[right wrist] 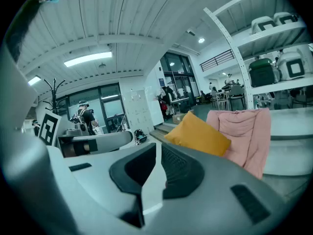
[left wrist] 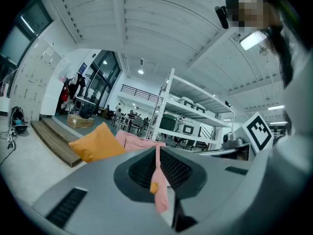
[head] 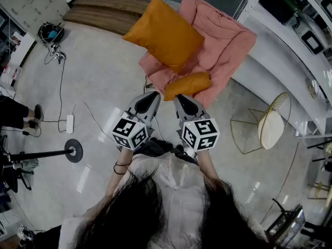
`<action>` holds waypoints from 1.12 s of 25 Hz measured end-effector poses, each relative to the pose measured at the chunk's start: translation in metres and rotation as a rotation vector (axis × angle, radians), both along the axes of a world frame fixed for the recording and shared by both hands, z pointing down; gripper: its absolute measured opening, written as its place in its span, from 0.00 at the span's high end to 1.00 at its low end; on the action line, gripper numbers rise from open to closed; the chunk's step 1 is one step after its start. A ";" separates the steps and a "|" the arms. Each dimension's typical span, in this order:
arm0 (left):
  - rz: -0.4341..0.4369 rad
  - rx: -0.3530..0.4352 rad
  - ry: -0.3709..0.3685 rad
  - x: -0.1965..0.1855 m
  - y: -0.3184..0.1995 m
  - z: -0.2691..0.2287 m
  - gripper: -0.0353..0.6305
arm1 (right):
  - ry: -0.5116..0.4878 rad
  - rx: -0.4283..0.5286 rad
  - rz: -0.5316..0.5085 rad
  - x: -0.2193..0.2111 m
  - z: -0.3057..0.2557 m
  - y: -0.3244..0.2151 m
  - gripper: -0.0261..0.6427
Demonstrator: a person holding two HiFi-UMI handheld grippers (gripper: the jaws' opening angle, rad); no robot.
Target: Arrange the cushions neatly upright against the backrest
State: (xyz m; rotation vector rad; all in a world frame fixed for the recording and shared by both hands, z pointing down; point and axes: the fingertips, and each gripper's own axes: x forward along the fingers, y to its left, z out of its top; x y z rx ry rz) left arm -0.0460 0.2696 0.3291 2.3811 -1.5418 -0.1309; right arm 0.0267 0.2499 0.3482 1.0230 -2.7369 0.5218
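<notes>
Two orange cushions [head: 165, 32] [head: 188, 85], one pink armchair [head: 228, 40], two claws [head: 154, 94] [head: 179, 97]

Seen from above, both forearms reach forward side by side, a gripper in each hand. The left gripper [head: 154, 94] points level, jaws closed together. The right gripper [head: 179, 97] tips slightly downward, and its jaws all but meet, leaving only a thin slit. Both are empty. Dark bands [head: 122, 167] circle the left wrist.

Large orange cushion [head: 165, 32] leans tilted on the pink chair [head: 228, 40], small orange cushion [head: 188, 84] lies at its front
</notes>
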 end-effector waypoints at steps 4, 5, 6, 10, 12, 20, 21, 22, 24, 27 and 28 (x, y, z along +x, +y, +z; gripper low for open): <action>0.000 -0.005 0.001 -0.003 0.003 0.001 0.90 | 0.000 -0.007 0.000 -0.003 0.001 0.004 0.89; -0.001 -0.008 0.001 -0.004 0.004 0.001 0.90 | 0.000 -0.009 0.000 -0.003 0.002 0.004 0.89; -0.002 -0.010 0.002 -0.004 0.004 0.002 0.90 | 0.000 -0.010 0.000 -0.003 0.002 0.005 0.89; -0.003 -0.015 0.005 -0.004 0.005 0.004 0.90 | -0.019 -0.013 0.006 -0.002 0.002 0.005 0.89; -0.002 -0.016 0.003 -0.004 0.006 0.005 0.90 | -0.031 -0.016 0.010 -0.002 0.001 0.005 0.89; -0.017 -0.020 -0.012 -0.016 0.010 0.008 0.90 | -0.036 -0.027 -0.001 -0.010 0.005 0.008 0.88; -0.021 -0.021 -0.012 -0.019 0.011 0.008 0.90 | -0.039 -0.031 -0.006 -0.013 0.005 0.009 0.88; -0.023 -0.023 -0.013 -0.022 0.012 0.008 0.90 | -0.040 -0.034 -0.011 -0.017 0.006 0.010 0.88; -0.028 -0.025 -0.017 -0.029 0.013 0.009 0.90 | -0.040 -0.036 -0.021 -0.025 0.007 0.012 0.88; -0.035 -0.026 -0.020 -0.040 0.015 0.009 0.90 | -0.035 -0.040 -0.036 -0.039 0.008 0.015 0.89; -0.037 -0.027 -0.021 -0.044 0.016 0.010 0.90 | -0.033 -0.042 -0.042 -0.044 0.009 0.016 0.89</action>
